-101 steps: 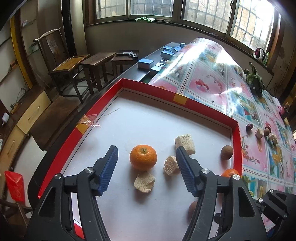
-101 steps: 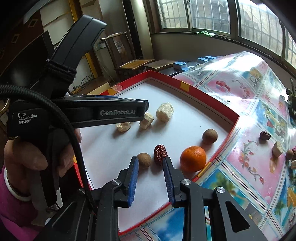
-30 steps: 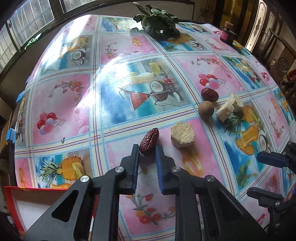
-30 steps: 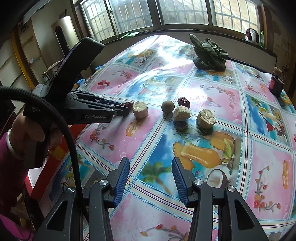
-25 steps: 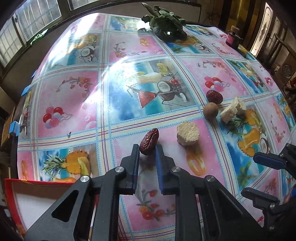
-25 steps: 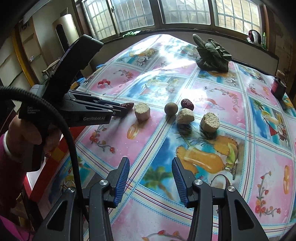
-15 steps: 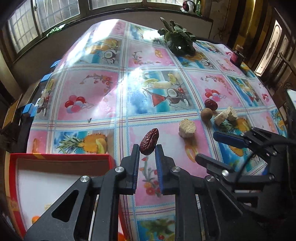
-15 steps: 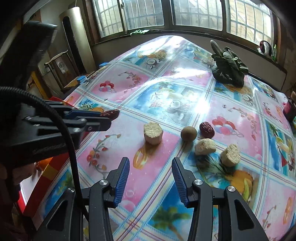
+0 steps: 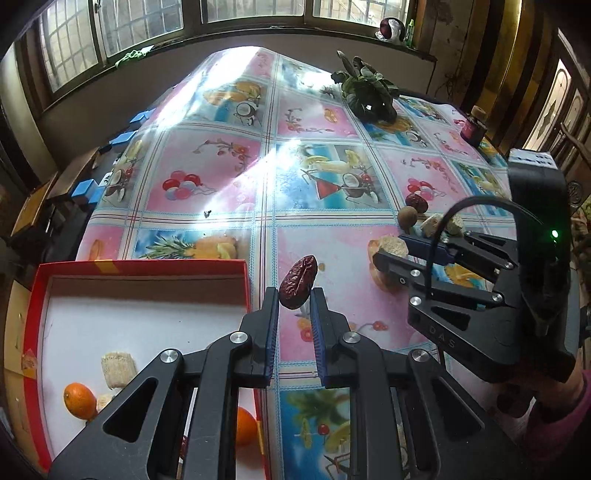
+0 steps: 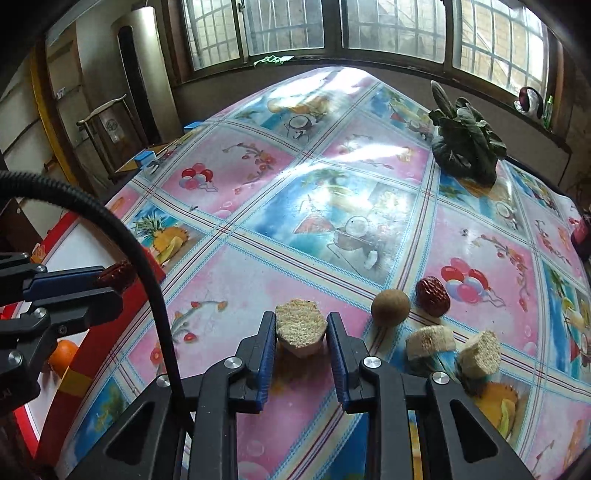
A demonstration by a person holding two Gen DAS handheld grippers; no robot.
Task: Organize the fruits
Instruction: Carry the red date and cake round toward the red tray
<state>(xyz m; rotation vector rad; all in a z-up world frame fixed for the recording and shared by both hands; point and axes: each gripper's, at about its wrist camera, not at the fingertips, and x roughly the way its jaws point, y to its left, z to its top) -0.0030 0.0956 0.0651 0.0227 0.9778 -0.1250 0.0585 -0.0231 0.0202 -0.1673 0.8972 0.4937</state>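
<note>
Left gripper (image 9: 293,295) clenched on wrinkled dark-red jujube (image 9: 297,282), carrying it toward red-rimmed white tray (image 9: 140,266); right gripper (image 10: 301,334), jaws just closing, pinches pale spongy chunk (image 10: 301,328) for pickup.

Daylight from the windows (image 10: 369,26) throws white glare across the glossy tablecloth (image 10: 332,155), while fisheye edges bend and darken.

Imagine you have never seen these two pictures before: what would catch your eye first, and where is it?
First, the wrinkled red date pinched between the left gripper pads, held above the bright fruit-print tablecloth beside the red-rimmed tray. Next, the right gripper, whose jaws have just been closing, clamps a pale corn cob chunk on the cloth, near a small round brown fruit.
</note>
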